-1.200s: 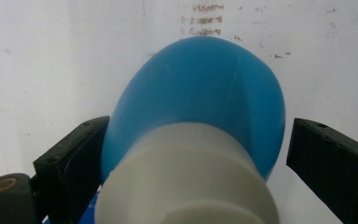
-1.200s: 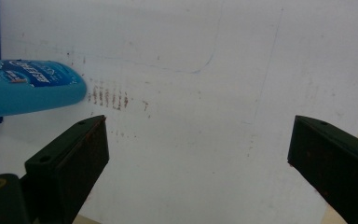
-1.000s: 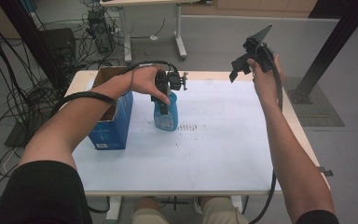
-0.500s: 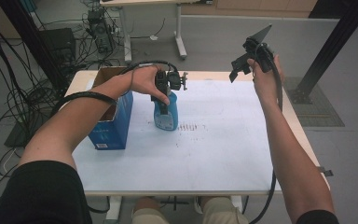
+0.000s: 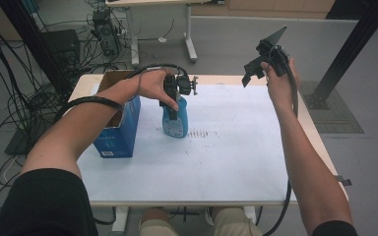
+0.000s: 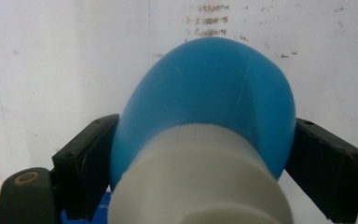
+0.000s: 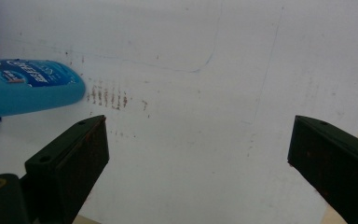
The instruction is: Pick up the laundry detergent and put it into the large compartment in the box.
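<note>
Pinching blue bottle [image 5: 175, 119] w/ left tongs [image 5: 173, 101], upright on worktop [image 5: 236, 157] at frame centre-left, beside box [image 5: 119, 129]. Right tongs [image 5: 256, 69] spread wide, raised upper right, nothing btwn.

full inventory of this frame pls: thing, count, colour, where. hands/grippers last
bottle: 1, blue with a pale cap, upright on the table left of centre, between the left gripper's jaws
box: 1, blue cardboard, top open, at the table's left edge beside the bottle
table: 1, white top with light wood edges, brownish smudges just right of the bottle
second table: 1, white legs, on the floor beyond
cables: many, black, on the floor at left
left gripper: 1, black, closed on the bottle's upper part
right gripper: 1, black, held up in the air over the table's far right corner, jaws wide apart and empty
forearms: 2, bare, coming in from the bottom
</note>
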Demonstrator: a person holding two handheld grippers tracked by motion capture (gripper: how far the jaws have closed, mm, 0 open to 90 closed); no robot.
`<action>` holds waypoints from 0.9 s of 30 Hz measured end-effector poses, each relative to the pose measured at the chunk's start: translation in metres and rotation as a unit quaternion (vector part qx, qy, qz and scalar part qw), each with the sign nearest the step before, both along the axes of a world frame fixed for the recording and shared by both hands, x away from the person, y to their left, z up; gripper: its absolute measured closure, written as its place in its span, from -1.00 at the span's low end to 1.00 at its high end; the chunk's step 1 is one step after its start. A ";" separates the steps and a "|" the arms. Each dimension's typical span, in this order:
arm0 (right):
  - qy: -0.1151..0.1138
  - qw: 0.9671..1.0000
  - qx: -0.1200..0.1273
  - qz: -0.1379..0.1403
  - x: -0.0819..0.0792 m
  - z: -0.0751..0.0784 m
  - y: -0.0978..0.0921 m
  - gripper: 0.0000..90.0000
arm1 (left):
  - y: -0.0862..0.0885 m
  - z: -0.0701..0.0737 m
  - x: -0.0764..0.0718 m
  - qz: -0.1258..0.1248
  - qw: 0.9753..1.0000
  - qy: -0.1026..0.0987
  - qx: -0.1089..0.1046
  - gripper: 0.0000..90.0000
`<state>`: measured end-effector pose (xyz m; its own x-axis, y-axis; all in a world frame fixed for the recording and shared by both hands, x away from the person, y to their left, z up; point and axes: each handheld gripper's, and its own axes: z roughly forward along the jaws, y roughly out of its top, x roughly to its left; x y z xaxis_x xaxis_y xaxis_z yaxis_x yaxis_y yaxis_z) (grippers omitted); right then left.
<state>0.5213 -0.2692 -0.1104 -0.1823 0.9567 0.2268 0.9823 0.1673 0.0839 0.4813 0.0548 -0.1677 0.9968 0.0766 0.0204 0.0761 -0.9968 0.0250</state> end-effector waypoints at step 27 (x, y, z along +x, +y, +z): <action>0.002 1.000 -0.003 0.002 0.002 -0.002 0.003 -0.89 | -0.008 0.001 0.005 -0.018 1.000 0.000 0.017 -0.27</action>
<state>0.5230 -0.2658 -0.1122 -0.1851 0.9572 0.2226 0.9820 0.1714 0.0797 0.4862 0.0473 -0.1668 0.9989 0.0408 0.0231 0.0410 -0.9991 -0.0084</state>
